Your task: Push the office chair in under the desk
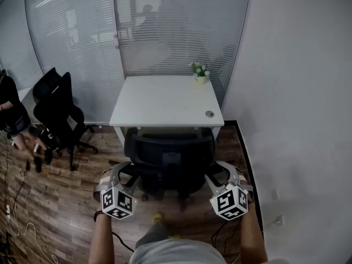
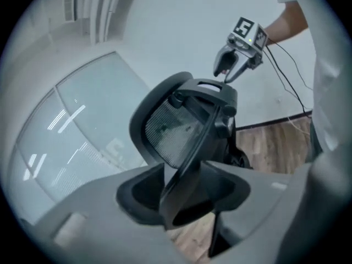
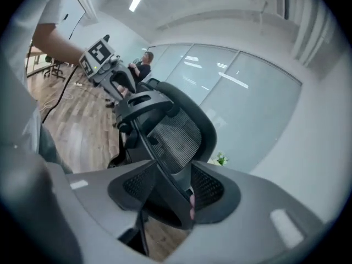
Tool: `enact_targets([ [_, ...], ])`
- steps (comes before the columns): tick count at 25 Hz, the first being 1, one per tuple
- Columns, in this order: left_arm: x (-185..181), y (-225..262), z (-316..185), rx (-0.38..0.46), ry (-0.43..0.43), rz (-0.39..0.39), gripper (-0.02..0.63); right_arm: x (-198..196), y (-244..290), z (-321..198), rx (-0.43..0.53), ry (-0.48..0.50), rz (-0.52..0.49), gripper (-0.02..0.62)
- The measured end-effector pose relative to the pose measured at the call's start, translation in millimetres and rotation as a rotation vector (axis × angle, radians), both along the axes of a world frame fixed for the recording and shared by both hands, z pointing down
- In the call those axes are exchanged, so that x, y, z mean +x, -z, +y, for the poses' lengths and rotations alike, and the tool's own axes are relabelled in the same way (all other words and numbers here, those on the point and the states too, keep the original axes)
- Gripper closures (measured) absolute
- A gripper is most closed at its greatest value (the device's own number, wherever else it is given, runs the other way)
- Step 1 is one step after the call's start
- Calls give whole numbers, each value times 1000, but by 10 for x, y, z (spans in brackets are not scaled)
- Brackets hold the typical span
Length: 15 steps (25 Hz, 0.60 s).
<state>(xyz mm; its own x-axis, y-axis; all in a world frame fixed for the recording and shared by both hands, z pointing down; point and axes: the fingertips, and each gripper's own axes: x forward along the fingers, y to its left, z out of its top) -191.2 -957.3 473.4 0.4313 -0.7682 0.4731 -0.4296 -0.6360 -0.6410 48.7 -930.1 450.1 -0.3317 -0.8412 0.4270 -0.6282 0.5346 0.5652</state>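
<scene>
A black mesh office chair (image 1: 168, 153) stands at the front edge of the white desk (image 1: 165, 100), its seat hidden under the desktop. My left gripper (image 1: 122, 176) is at the left side of the backrest and my right gripper (image 1: 223, 175) at the right side. In the left gripper view the backrest's (image 2: 170, 128) edge runs between the left gripper's (image 2: 184, 197) jaws, with gaps either side; they are open. In the right gripper view the backrest's (image 3: 173, 136) other edge lies the same way within the right gripper (image 3: 165, 194), which also looks open.
A small potted plant (image 1: 199, 72) and a small round object (image 1: 209, 114) sit on the desk. A glass partition with blinds stands behind it, with a white wall at the right. A second black chair (image 1: 58, 111) and a person (image 1: 11, 114) are at the left. Cables (image 1: 16, 213) lie on the wood floor.
</scene>
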Motion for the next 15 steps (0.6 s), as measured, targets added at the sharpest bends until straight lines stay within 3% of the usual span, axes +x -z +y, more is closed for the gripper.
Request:
enact_targets([
  [4,-59,105,76,31,74,120,424,46,169,76,83,-75,-123,415],
  [9,-109,227,195,67,145,249,465,58,212,178,116,-139,-233,530],
  [13,-118,280,289,85,182,331,511,82,193,261,115,-196,-330,585],
  [15,-148,304,320,96,203,361,581,74,197,282,113,-211,-364,594],
])
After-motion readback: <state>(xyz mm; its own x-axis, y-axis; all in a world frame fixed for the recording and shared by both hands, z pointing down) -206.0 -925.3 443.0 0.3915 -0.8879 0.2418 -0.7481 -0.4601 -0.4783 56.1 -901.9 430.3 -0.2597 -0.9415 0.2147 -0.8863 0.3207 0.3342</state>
